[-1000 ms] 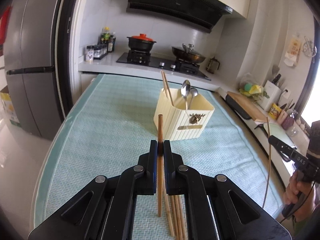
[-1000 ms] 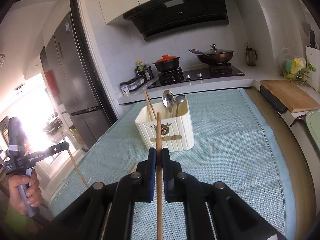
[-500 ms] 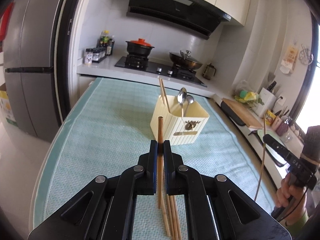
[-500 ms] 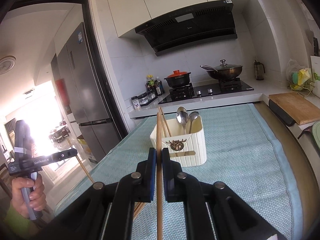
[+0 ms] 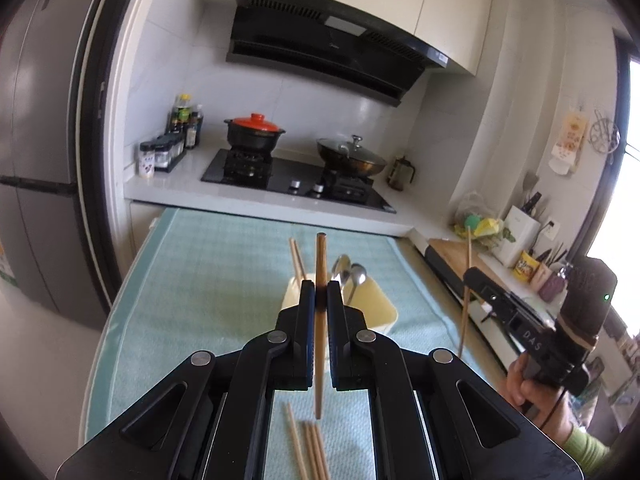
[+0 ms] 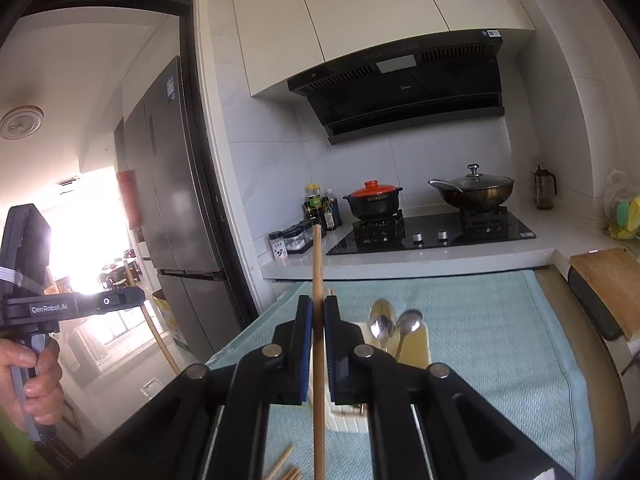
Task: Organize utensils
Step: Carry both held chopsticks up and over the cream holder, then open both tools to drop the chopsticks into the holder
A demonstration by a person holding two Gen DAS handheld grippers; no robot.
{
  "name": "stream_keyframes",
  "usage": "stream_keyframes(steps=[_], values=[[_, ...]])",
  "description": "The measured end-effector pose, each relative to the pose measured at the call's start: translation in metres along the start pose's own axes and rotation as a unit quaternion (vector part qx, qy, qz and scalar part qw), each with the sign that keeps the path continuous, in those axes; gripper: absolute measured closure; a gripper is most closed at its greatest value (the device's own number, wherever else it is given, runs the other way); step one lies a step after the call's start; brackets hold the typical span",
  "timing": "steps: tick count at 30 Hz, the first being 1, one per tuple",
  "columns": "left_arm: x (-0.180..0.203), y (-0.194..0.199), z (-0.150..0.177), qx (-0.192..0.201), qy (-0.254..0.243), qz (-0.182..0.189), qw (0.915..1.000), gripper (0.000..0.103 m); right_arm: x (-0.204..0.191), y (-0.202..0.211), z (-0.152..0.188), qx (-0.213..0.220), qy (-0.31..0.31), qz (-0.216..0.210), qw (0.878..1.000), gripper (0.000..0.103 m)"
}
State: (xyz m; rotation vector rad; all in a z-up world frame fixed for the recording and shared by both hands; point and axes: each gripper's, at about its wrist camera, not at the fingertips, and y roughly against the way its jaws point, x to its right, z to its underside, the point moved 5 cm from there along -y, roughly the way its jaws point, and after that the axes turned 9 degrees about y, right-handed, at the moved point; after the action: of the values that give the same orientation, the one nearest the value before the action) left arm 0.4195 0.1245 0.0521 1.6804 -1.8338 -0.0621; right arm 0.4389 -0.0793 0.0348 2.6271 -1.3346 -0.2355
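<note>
My left gripper (image 5: 321, 292) is shut on an upright wooden chopstick (image 5: 320, 264), held above the table. My right gripper (image 6: 315, 312) is shut on a second upright chopstick (image 6: 317, 264). Just beyond both sits the cream utensil holder (image 5: 378, 306) (image 6: 418, 344), partly hidden by the jaws, with two metal spoons (image 5: 350, 272) (image 6: 394, 324) and chopsticks (image 5: 297, 258) standing in it. Several loose chopsticks (image 5: 310, 454) lie on the teal tablecloth (image 5: 216, 272) below the left gripper. The right gripper and its chopstick (image 5: 465, 284) show at the right of the left wrist view.
A stove with a red-lidded pot (image 5: 254, 132) and a wok (image 5: 352, 156) stands on the counter behind the table. A grey fridge (image 6: 176, 208) is at the left. A wooden cutting board (image 6: 612, 284) lies on the right counter.
Both grippers have risen and moved closer to the holder with their chopsticks still clamped. The holder now sits lower in both views, partly behind the jaws.
</note>
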Motion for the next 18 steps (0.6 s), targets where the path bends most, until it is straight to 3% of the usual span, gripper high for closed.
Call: stream_keyframes(steps=[6, 9, 13, 18], values=[[0.030, -0.054, -0.065, 0.019, -0.014, 0.007, 0.9997, 0.100, 0.022, -0.073, -0.047, 0.029, 0.018, 0.012, 0.999, 0.097], [0.037, -0.090, -0.082, 0.014, -0.021, -0.001, 0.9997, 0.100, 0.032, -0.102, -0.060, 0.049, 0.029, 0.022, 0.998, 0.097], [0.036, -0.138, -0.083, 0.002, -0.030, -0.020, 0.9994, 0.100, 0.046, -0.138, -0.055, 0.062, 0.048, 0.049, 0.996, 0.097], [0.023, -0.190, -0.061, -0.033, -0.031, -0.040, 0.9982, 0.100, 0.057, -0.169, -0.019, 0.033, 0.058, 0.058, 0.996, 0.097]])
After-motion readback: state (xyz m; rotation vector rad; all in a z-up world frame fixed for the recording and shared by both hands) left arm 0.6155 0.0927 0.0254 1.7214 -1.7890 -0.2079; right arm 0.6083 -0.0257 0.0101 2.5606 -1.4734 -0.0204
